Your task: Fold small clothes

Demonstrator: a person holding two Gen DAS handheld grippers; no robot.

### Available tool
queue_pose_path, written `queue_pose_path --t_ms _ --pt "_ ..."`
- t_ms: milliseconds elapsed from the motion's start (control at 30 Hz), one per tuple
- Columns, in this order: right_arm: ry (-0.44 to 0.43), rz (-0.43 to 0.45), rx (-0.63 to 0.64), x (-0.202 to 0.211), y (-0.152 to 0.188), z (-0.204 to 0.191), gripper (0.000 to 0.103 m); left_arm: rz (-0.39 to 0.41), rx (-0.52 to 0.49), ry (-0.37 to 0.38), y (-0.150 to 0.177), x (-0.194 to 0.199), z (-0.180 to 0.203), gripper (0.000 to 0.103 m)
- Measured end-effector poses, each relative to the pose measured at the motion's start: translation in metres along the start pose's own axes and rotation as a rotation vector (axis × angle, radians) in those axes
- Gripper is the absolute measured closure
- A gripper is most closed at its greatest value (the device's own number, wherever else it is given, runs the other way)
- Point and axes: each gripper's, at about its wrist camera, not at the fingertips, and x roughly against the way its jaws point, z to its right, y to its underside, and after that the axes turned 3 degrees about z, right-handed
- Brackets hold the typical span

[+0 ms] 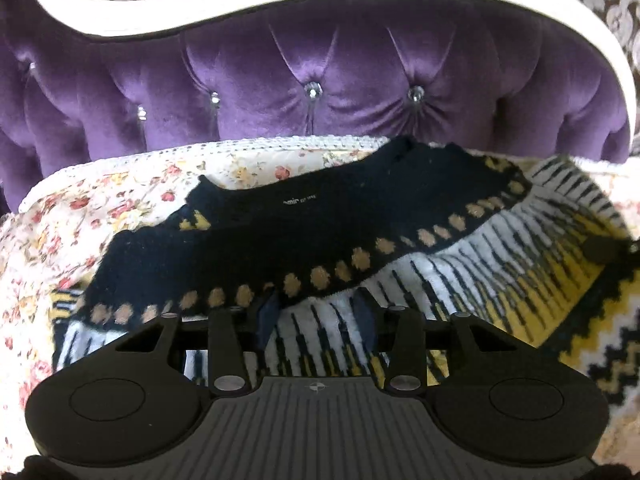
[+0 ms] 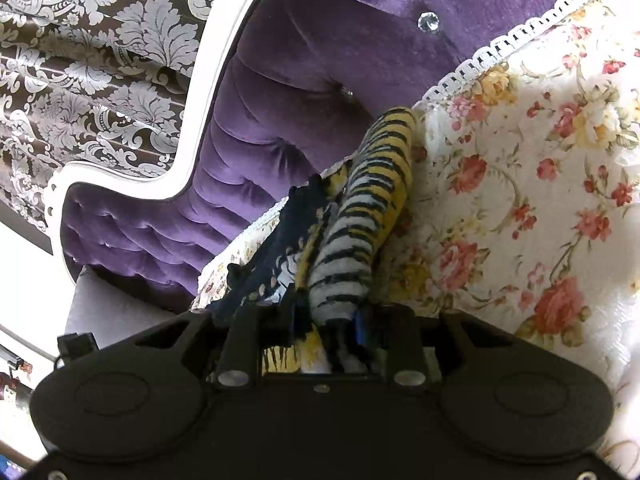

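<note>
- The small knitted sweater (image 1: 400, 240), navy at the neck with tan dots and white, yellow and black stripes below, lies on the cream floral bedspread (image 1: 100, 208), just in front of the tufted purple velvet headboard (image 1: 280, 80); its navy yoke is turned over onto the striped body
- The step in hand looks like a fold of the sweater with both ends held; done well, both hands should carry their edges together at the same height, so the fold line stays straight and the knit does not bunch toward the headboard
- The thick knit will probably slip if pulled hard, so light tension and a low, flat lay-down away from the headboard seem best
- The left gripper (image 1: 316, 320) has its jaws partly closed, grasping the sweater where the dotted navy band meets the stripes; blue pads press the cloth from both sides
- The right gripper (image 2: 324, 324) has its jaws clenched on a gathered roll of the striped knit, likely a sleeve (image 2: 372, 208), which stretches away from the jaws toward the headboard, with navy fabric bunched beside it
</note>
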Motion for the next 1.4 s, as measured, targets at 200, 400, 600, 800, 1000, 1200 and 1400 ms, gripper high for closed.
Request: queue_pose_path --t_ms 200,400,600,800,1000,1200,1400 --pt "0.007 0.006 0.013 0.001 -0.001 -0.003 0.066 0.104 0.039 0.055 0.038 0.041 0.003 0.062" --pt "0.028 0.008 0.043 -0.001 0.002 -0.008 0.066 0.089 0.052 0.079 0.044 0.033 -0.006 0.062" --pt "0.036 0.034 0.078 0.000 0.001 -0.014 0.067 0.177 0.175 0.039 0.045 0.072 -0.051 0.062" --pt "0.054 0.061 0.145 -0.001 0.005 -0.028 0.067 0.080 0.281 0.056 0.055 0.049 -0.103 0.066" --pt "0.075 0.085 0.168 -0.002 0.013 -0.039 0.067 0.115 0.434 0.103 0.044 0.065 -0.126 0.066" --pt "0.003 0.139 0.144 -0.001 0.021 -0.075 0.068 0.186 0.547 0.053 0.051 0.087 -0.162 0.066" --pt "-0.084 0.111 0.180 -0.035 0.031 -0.137 0.068 0.210 0.672 0.041 0.062 0.099 -0.197 0.066"
